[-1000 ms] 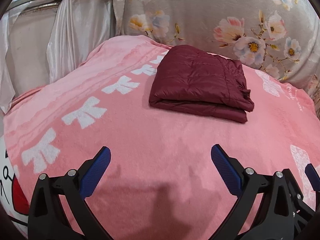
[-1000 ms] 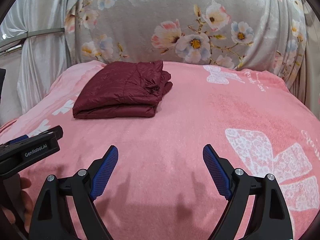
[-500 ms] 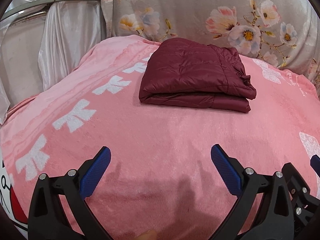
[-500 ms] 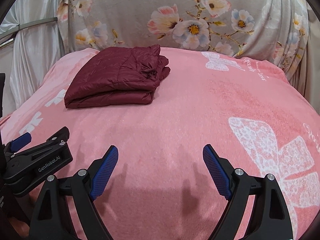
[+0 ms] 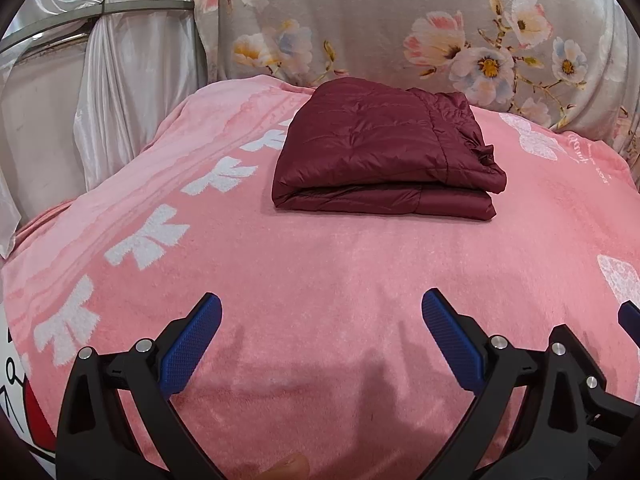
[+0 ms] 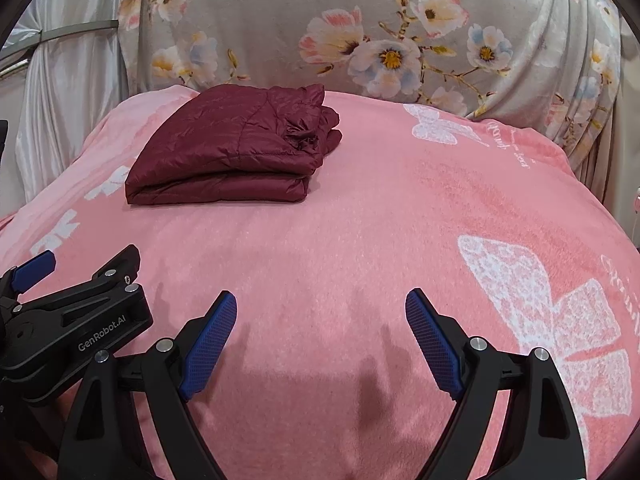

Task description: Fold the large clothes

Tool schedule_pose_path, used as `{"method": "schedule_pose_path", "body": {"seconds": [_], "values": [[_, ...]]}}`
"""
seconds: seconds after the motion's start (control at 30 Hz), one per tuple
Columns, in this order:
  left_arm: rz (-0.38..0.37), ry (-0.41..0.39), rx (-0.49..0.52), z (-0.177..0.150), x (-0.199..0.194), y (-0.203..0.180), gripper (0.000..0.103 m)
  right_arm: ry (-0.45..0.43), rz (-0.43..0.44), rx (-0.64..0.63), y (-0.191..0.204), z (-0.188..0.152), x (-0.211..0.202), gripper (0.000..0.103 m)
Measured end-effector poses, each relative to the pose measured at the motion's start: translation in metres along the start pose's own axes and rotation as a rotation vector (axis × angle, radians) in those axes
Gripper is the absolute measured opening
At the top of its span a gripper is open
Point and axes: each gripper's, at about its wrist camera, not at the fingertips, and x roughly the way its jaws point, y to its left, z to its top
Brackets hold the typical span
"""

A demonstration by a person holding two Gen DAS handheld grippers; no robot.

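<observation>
The maroon puffer jacket [image 5: 384, 152] lies folded on the far left part of the pink blanket [image 5: 320, 264], near the floral-covered backrest [image 5: 400, 20]. Both the left gripper [image 5: 320, 336] and the right gripper [image 6: 320, 332] hover at the near edge, jaws spread wide and holding nothing. White curtains [image 5: 120, 80] hang at the far left.

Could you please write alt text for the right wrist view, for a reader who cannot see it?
A folded maroon jacket lies on a pink blanket, far left, below a grey floral cloth. In the foreground the right gripper hangs open and empty over the blanket, and the left gripper shows at the lower left edge.
</observation>
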Motion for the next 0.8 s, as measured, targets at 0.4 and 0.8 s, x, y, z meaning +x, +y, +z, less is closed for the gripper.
{"method": "schedule_pose_path", "body": {"seconds": [0.4,0.8], "values": [[-0.003,0.008,0.004,0.0002,0.0004,-0.0015,0.096,0.006,-0.002,0.0,-0.0011,0.0006,0.0016,0.085],[-0.024,0.016,0.015,-0.0002,0.0031,-0.0029,0.092,0.006,0.0,-0.001,-0.0022,0.0007,0.0018,0.085]]}}
